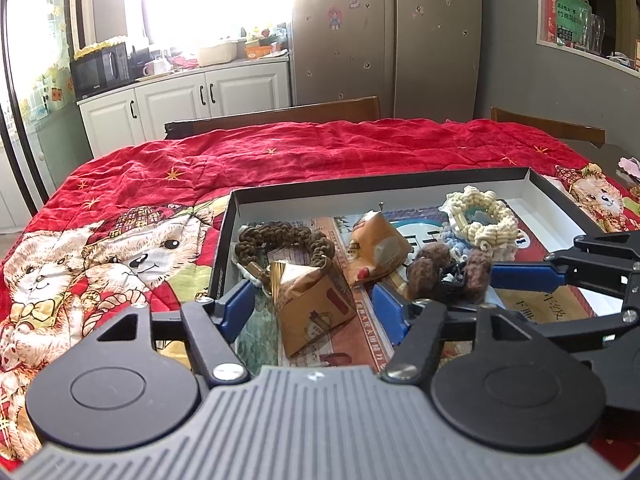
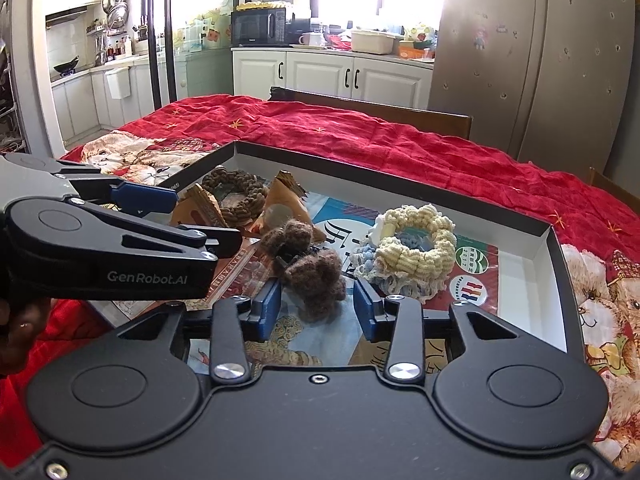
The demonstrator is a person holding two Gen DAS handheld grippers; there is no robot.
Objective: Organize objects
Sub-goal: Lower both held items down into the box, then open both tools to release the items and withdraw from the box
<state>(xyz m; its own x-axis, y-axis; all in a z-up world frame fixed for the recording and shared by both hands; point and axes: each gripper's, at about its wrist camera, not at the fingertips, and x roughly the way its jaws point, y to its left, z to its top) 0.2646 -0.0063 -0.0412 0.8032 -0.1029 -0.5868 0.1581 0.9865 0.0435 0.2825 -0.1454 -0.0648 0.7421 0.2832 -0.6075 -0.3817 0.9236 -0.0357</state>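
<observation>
**Both loads set down in the tray; clear the pads before the next pick**

I read the current step as a release. In my left wrist view, the left hand-held gripper [image 1: 310,304] stands spread at lower centre, its blue pads either side of a tan paper pyramid packet [image 1: 310,300] without pressing it. In my right wrist view, the right hand-held gripper [image 2: 316,306] is also parted; the brown fuzzy hair clip [image 2: 310,266] lies between its pads, and I judge there is a gap on both sides.

All task items sit inside the shallow black-rimmed tray [image 2: 400,178] on the red-covered worktop [image 2: 360,128]: a brown knitted ring [image 2: 234,194] at upper left of the tray, a second paper packet [image 2: 286,204] beside it, and a cream knitted ring [image 2: 416,246] right of centre.

Next move, in my judgement: withdraw each hand-held gripper along its own axis so no pad snags yarn, then look for remaining loose items.

Limits of view:
- The tray's near edge is hidden behind the gripper bodies.
- A blue-and-white crocheted piece [image 2: 370,264] is largely covered by the cream knitted ring.
- The clip's black teeth are barely visible.
- Anything outside the tray on my near side is cut off.
</observation>
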